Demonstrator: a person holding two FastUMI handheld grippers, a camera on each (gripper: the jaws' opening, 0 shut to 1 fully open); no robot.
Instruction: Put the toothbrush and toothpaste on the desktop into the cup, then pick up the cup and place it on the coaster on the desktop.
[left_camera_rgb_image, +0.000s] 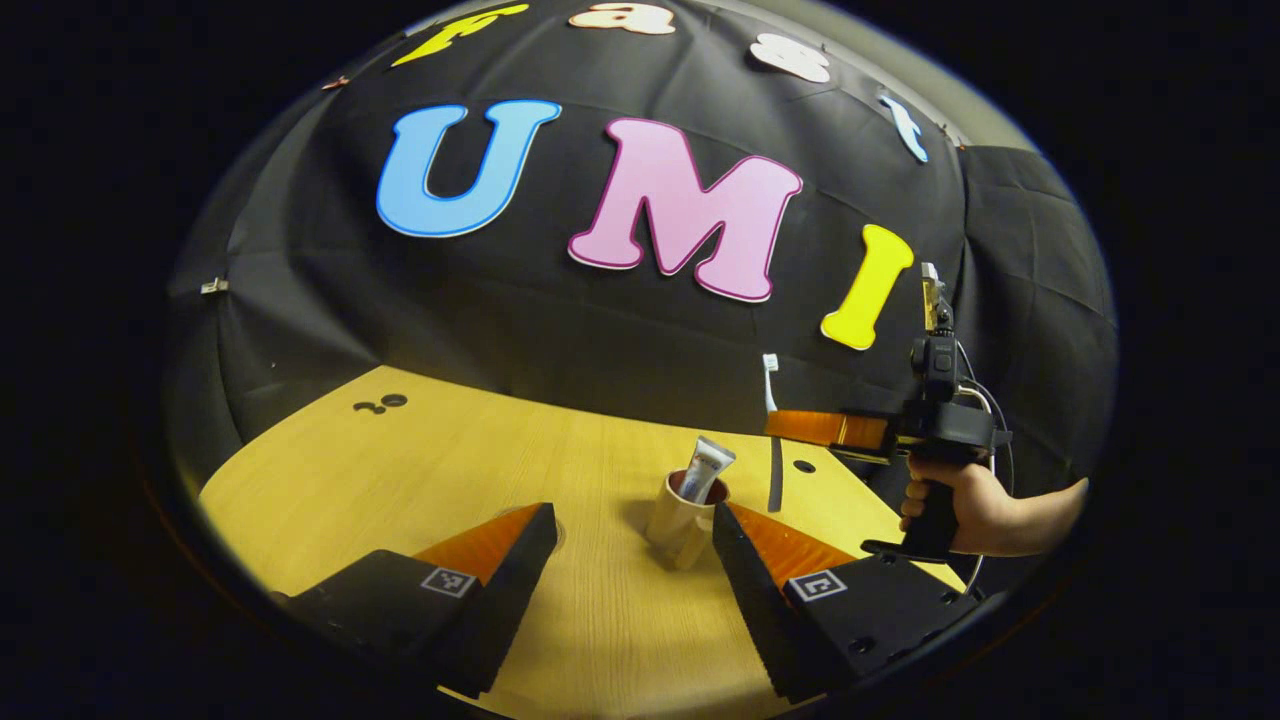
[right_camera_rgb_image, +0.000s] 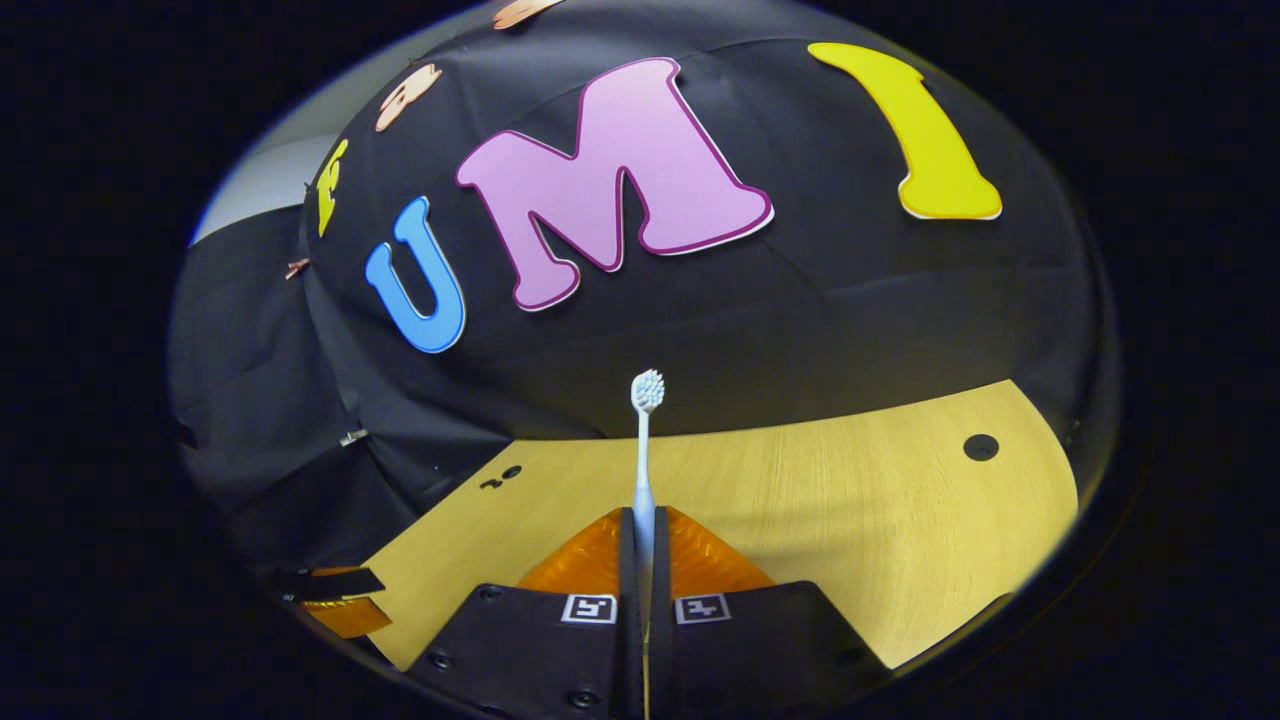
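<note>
Wooden table (left_camera_rgb_image: 420, 470) by the black cloth wall | cup (left_camera_rgb_image: 678, 515) holds toothpaste (left_camera_rgb_image: 707, 468) | left gripper (left_camera_rgb_image: 635, 545) apart near cup | right gripper (right_camera_rgb_image: 645, 540) clamped on toothbrush (right_camera_rgb_image: 644, 450), above cup

Honestly nothing here I can actually read. The small grey-and-white squeeze tube of toothpaste (left_camera_rgb_image: 708, 466) has some dark print on its front, but it's way too tiny and blurry to make out. The left gripper (left_camera_rgb_image: 635, 520) has a little square black-and-white marker tag (left_camera_rgb_image: 447, 581) on each finger block, and the right gripper (right_camera_rgb_image: 640, 515) has the same, but those are just blocky patterns, no letters or numbers
</note>
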